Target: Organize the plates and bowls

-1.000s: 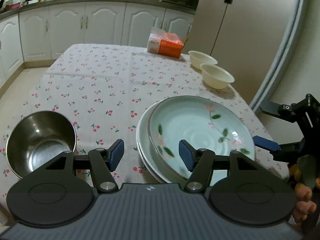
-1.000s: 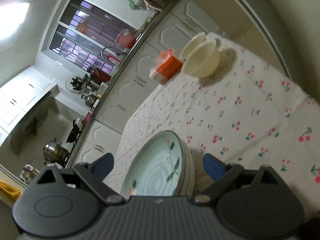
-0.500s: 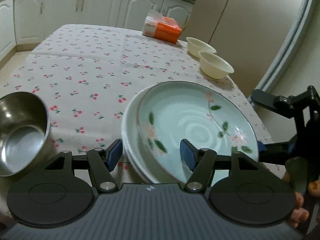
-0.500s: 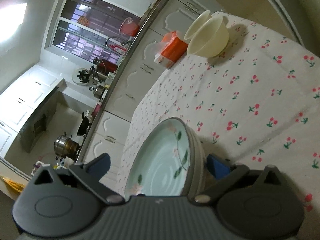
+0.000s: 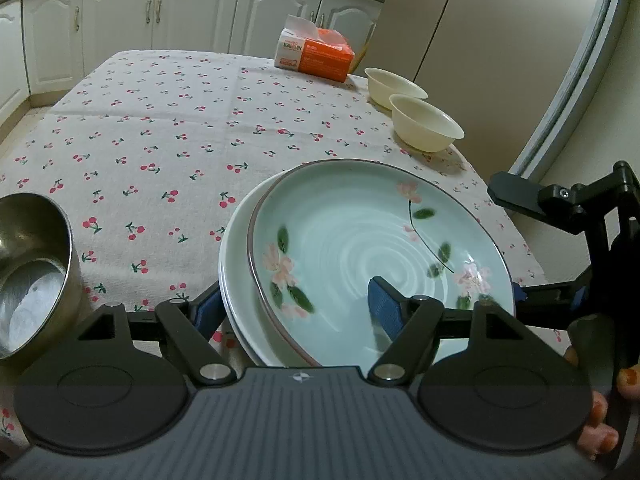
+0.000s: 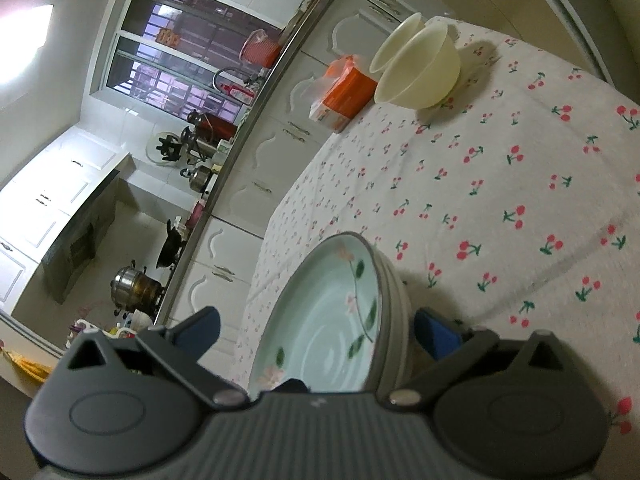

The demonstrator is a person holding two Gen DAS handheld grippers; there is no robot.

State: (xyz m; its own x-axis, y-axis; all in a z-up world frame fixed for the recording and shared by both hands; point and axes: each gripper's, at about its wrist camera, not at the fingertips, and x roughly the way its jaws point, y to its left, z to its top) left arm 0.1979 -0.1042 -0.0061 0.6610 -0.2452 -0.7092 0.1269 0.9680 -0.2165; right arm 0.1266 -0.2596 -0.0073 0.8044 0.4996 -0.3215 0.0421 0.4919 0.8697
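White kitchen cabinets point(image 5: 192, 20) stand behind the table, and the table point(image 5: 168, 128) carries a cloth with small red cherries. I take the flowered plate point(image 5: 372, 248) as my landmark. It is pale green with pink flowers and it sits inside a white plate point(image 5: 234, 276) near the front edge of the table, shifted a little so the white rim shows on the left.

My left gripper point(image 5: 296, 312) has its jaws apart, and they have just been opening. The left pad is outside the white plate's rim and the right pad is over the inside of the flowered plate, so the near rims of both plates are between the pads. I see no pad pressing on them.

My right gripper point(image 6: 316, 328) comes to the same stack from the plate's right side. Its jaws are wide apart, with the edge of the stack between them; whether the pad under the plates touches I cannot tell.

Left of the flowered plate, well apart, is a steel bowl point(image 5: 28, 272). Behind the plate, near the table's right edge, two cream bowls point(image 5: 424, 124) stand just beside each other. An orange tissue box point(image 5: 316, 56) is at the far edge. Between the flowered plate and the tissue box the cloth is bare.
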